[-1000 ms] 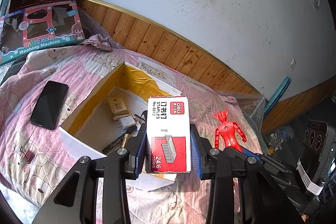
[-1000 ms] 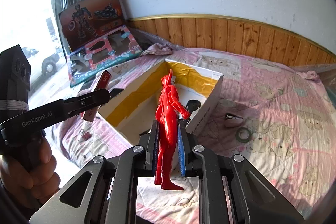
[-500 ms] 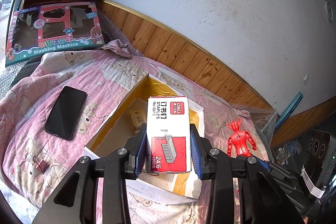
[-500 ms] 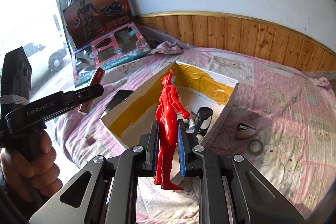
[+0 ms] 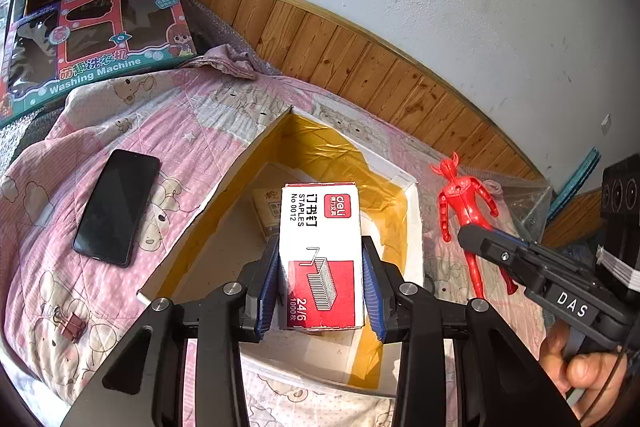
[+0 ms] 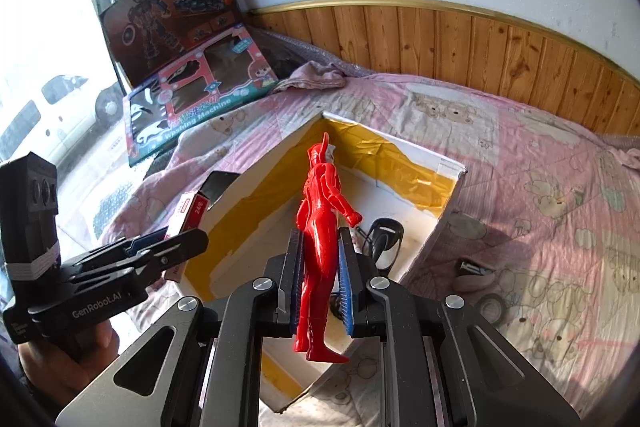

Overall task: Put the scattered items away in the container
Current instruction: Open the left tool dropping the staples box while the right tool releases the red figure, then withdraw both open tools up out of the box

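Observation:
My left gripper (image 5: 322, 287) is shut on a white and red staples box (image 5: 320, 251), held above the open white cardboard box (image 5: 412, 227) with yellow tape inside. My right gripper (image 6: 320, 275) is shut on a red toy figure (image 6: 320, 247), held upright over the same cardboard box (image 6: 448, 203). From the left wrist view the red figure (image 5: 464, 211) hangs at the box's right side, and the right gripper's fingers (image 5: 492, 247) show there. The right wrist view shows the left gripper (image 6: 176, 247) with the staples box (image 6: 188, 215) at the box's left wall.
A black phone (image 5: 116, 211) and a red binder clip (image 5: 72, 323) lie on the pink quilt left of the box. Tape roll (image 6: 492, 307) and a small dark item (image 6: 476, 269) lie right of it. Toy boxes (image 5: 100, 39) lean at the wall. Small items lie inside the box.
Both grippers have risen and moved forward over the cardboard box, each still holding its item. The box now sits lower and nearer under the fingers.

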Action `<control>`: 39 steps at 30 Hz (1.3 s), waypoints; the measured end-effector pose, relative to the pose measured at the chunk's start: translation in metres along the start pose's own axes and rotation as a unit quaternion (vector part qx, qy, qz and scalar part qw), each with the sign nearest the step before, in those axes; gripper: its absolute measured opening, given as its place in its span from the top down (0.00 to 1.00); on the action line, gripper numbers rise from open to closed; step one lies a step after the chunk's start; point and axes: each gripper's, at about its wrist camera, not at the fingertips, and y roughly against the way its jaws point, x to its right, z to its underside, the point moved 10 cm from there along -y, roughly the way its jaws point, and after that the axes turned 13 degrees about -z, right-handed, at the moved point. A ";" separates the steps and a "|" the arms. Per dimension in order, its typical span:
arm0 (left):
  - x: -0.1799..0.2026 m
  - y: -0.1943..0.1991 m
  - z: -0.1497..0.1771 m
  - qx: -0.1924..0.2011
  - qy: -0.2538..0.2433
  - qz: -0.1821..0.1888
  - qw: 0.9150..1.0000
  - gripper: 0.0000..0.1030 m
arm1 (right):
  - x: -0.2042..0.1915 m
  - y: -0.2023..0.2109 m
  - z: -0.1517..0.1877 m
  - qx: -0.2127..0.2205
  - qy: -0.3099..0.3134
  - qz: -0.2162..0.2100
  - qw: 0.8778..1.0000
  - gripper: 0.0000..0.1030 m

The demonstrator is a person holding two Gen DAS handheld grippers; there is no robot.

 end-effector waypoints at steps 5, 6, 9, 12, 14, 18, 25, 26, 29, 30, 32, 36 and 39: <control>0.000 -0.018 0.002 -0.013 -0.026 -0.027 0.999 0.63 | 0.016 -0.029 -0.011 -0.029 -0.001 -0.007 1.000 0.84; -0.001 -0.022 0.002 -0.015 -0.030 -0.033 0.999 0.63 | 0.019 -0.036 -0.013 -0.036 0.000 -0.007 0.999 0.84; -0.002 -0.033 0.003 -0.028 -0.039 -0.041 0.998 0.63 | 0.028 -0.058 -0.019 -0.057 0.002 -0.006 0.998 0.84; -0.002 -0.044 0.003 -0.038 -0.053 -0.053 0.996 0.63 | 0.036 -0.077 -0.025 -0.079 0.003 -0.004 0.997 0.84; -0.001 -0.051 0.003 -0.046 -0.059 -0.054 0.996 0.63 | 0.041 -0.090 -0.028 -0.094 0.004 -0.002 0.996 0.84; -0.006 -0.065 0.004 -0.063 -0.061 -0.060 0.994 0.63 | 0.050 -0.112 -0.033 -0.121 0.008 0.003 0.993 0.84; -0.016 -0.082 0.000 -0.075 -0.053 -0.073 0.993 0.62 | 0.067 -0.140 -0.040 -0.133 -0.001 0.011 0.991 0.75; -0.017 -0.083 0.000 -0.077 -0.052 -0.077 0.993 0.62 | 0.069 -0.141 -0.041 -0.133 -0.004 0.011 0.991 0.71; -0.022 -0.085 -0.001 -0.078 -0.044 -0.080 0.993 0.48 | 0.070 -0.133 -0.045 -0.118 -0.012 0.009 0.993 0.66; -0.022 -0.084 -0.002 -0.076 -0.044 -0.078 0.993 0.47 | 0.069 -0.128 -0.047 -0.110 -0.015 0.007 0.994 0.66; -0.022 -0.081 -0.004 -0.072 -0.049 -0.080 0.993 0.47 | 0.064 -0.116 -0.052 -0.093 -0.019 0.000 0.996 0.66; -0.016 -0.068 -0.011 -0.058 -0.046 -0.072 0.995 0.47 | 0.040 -0.082 -0.057 -0.050 -0.008 -0.033 0.998 0.66; -0.006 -0.054 -0.014 -0.047 -0.051 -0.065 0.995 0.47 | 0.021 -0.056 -0.052 -0.020 -0.009 -0.059 0.998 0.66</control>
